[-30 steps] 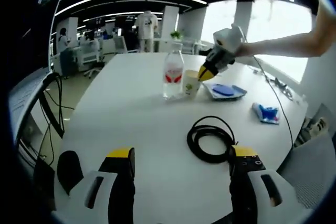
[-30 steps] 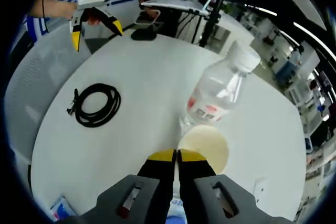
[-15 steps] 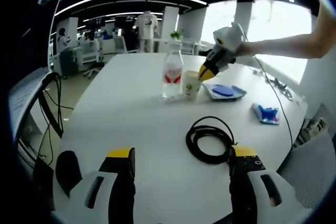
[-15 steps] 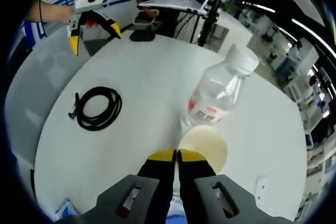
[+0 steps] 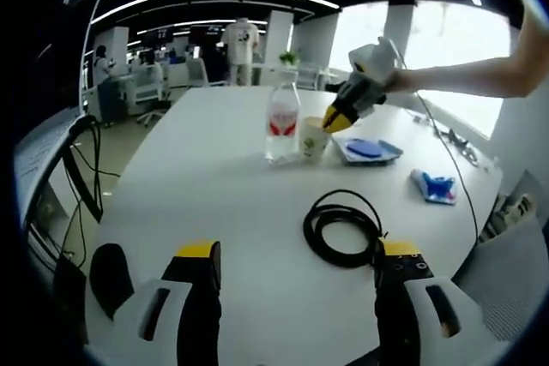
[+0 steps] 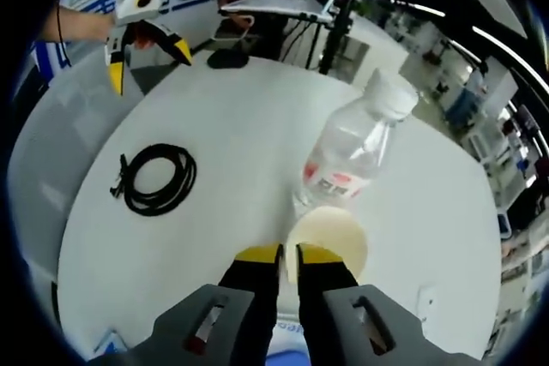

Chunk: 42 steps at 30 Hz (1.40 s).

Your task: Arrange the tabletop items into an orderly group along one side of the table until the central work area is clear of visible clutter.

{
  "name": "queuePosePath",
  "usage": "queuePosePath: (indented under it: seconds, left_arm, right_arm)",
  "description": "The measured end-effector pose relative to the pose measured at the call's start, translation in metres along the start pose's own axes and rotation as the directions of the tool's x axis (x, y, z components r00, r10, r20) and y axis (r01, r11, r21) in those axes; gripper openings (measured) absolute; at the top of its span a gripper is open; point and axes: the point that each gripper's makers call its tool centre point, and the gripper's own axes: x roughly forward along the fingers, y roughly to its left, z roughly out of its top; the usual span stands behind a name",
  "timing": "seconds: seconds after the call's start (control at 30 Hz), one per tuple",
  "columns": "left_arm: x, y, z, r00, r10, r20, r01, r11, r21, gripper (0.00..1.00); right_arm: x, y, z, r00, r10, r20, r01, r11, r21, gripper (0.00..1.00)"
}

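White table (image 5: 214, 203) fills the left gripper view, and the left gripper (image 5: 296, 267) is low over its near edge with its jaws wide apart and nothing between them. Just beyond lies a coiled black cable (image 5: 341, 227). Farther on, near the far side, a paper cup (image 5: 311, 136) stands touching a water bottle (image 5: 282, 123), with a blue tray (image 5: 367, 148) and a blue cloth (image 5: 436, 184) to the right. The right gripper (image 6: 288, 254) is at the cup's rim, its jaws a little apart, a narrow gap between the tips.
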Motion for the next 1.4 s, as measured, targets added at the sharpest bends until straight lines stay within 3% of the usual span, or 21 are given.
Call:
queuePosePath:
  seconds: [0.3,0.43,0.83,1.1,1.4]
  left_arm:
    - [0.001,0.003,-0.003,1.0,-0.002,-0.008,0.002,1.0,-0.013,0.73]
    - [0.003,0.003,-0.005,1.0,-0.001,-0.018,0.001,1.0,-0.012,0.74]
    - [0.004,-0.002,-0.009,0.999,-0.02,-0.044,0.02,1.0,0.001,0.75]
    - [0.006,-0.007,-0.011,0.998,-0.036,-0.056,0.037,0.999,0.0,0.75]
    - [0.003,-0.022,-0.014,0.996,-0.049,-0.081,0.05,0.999,0.002,0.75]
  right_arm:
    - [-0.007,0.001,0.004,0.999,-0.028,0.028,0.027,0.999,0.046,0.15]
    - [-0.015,0.0,0.007,0.994,-0.071,0.078,0.063,0.993,0.098,0.16]
    - [-0.045,0.004,-0.003,0.978,-0.181,0.107,0.163,0.974,0.159,0.2]
    - [-0.078,0.008,-0.013,0.949,-0.289,0.123,0.256,0.938,0.232,0.23]
    - [-0.119,0.029,-0.022,0.912,-0.38,0.156,0.316,0.892,0.323,0.27]
